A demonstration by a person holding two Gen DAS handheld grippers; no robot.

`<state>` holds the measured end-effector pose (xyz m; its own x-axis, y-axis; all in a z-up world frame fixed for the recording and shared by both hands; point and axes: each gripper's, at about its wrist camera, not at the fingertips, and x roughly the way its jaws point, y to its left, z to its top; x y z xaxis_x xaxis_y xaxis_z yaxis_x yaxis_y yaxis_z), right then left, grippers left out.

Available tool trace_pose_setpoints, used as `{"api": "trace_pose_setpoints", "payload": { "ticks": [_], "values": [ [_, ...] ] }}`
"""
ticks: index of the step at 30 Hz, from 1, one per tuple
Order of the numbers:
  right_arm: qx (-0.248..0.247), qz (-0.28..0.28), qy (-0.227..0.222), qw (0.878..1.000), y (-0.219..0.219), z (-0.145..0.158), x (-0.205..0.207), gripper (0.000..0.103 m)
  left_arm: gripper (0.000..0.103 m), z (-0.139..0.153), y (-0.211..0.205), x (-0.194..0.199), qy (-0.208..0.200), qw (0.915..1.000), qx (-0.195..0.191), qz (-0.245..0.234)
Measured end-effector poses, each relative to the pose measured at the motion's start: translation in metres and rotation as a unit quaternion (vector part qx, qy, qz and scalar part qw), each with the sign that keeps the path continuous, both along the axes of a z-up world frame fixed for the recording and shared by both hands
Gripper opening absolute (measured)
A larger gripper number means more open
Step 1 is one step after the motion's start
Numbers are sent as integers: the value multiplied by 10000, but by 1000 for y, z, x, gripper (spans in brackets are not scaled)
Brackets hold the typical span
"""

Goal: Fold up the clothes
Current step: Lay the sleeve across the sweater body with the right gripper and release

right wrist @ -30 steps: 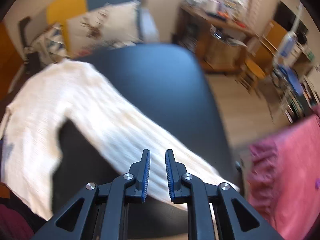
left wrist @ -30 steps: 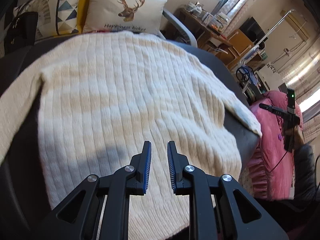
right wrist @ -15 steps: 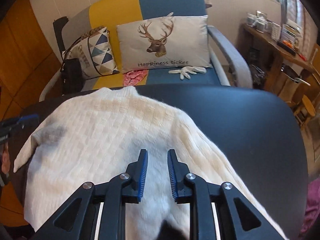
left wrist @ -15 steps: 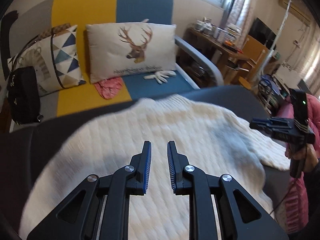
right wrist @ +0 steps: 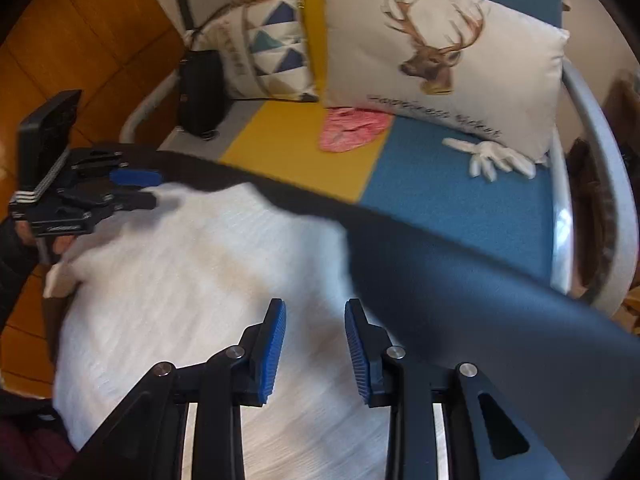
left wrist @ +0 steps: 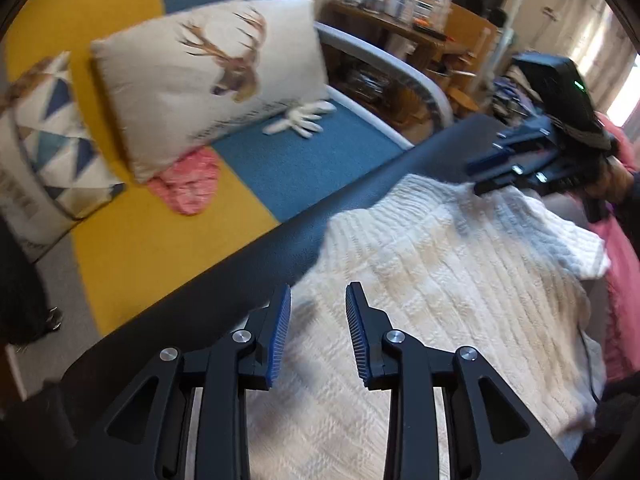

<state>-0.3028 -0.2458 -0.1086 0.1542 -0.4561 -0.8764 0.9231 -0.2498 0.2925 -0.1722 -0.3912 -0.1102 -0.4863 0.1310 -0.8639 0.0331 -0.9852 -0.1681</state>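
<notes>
**Colours and patterns as observed**

Sweater (left wrist: 440,280): cream-white, ribbed knit. Table (right wrist: 460,280): dark navy-black. Sofa (left wrist: 120,208): yellow and blue panels. Cushion (right wrist: 444,60) at 12 o'clock: off-white, brown deer print, black lettering. Second cushion (right wrist: 268,40): blue-and-teal triangles. Crumpled cloth (right wrist: 352,128): pink-red. Glove (right wrist: 492,158): white. Gripper pads (left wrist: 280,336): blue.

**Daylight from the window side, motion smear in both views**

Both fisheye views curve hard at the rim, with black corners. In the left wrist view, daylight blows out a window at 2 o'clock, and the cream sweater (left wrist: 440,280) shows warm sunlit patches between soft grey shadows. The deer cushion (left wrist: 208,72) and the far shelves are smeared by motion. In the right wrist view the sweater (right wrist: 192,280) is streaked and its knit washed out, and the dark counter (right wrist: 460,280) edge blurs. The blue-padded claw stays sharp in each.
</notes>
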Motion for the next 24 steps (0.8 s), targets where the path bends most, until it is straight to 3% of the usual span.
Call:
{"api": "trace_pose_setpoints", "payload": {
  "ticks": [2, 4, 7, 9, 11, 13, 15, 17, 18, 19, 20, 21, 24],
  "values": [
    [19, 71, -364, 9993, -5, -5, -13, 34, 34, -5, -3, -10, -116, 9995, 209, -229],
    [54, 62, -440, 9990, -5, -10, -22, 37, 36, -12, -7, -18, -236, 9984, 360, -362],
    [126, 58, -1038, 9945, -4, -23, -38, 40, 36, -24, -12, -30, -397, 9969, 514, -454],
    [131, 45, -1116, 9937, -5, -28, -40, 42, 38, -31, -14, -34, -476, 9955, 607, -552],
    [172, 107, -1250, 9919, -10, -33, -41, 44, 43, -33, -16, -36, -447, 9947, 677, -638],
    [160, 185, -1368, 9903, -14, -35, -41, 52, 56, -34, -14, -37, -465, 9935, 773, -690],
    [203, 282, -1245, 9916, -22, -33, -35, 52, 60, -32, -2, -35, -392, 9946, 452, -852],
    [294, 545, -909, 9939, -32, -29, -20, 45, 60, -31, 18, -33, -365, 9943, -239, -972],
    [364, 764, -629, 9944, -39, -27, -9, 37, 52, -30, 28, -29, -304, 9930, -558, -995],
    [399, 812, -362, 9952, -42, -25, 0, 24, 21, -28, 30, -26, -227, 9933, -540, -991],
    [433, 856, -95, 9953, -45, -24, 10, 16, 10, -27, 29, -23, -217, 9953, -332, -885],
    [467, 898, 172, 9947, -48, -23, 19, 10, 10, -25, 30, -18, -134, 9958, -464, -775],
    [267, 989, 683, 9924, -48, -15, 45, 6, 10, -20, 37, 5, 155, 9943, -940, -487]
  ]
}}
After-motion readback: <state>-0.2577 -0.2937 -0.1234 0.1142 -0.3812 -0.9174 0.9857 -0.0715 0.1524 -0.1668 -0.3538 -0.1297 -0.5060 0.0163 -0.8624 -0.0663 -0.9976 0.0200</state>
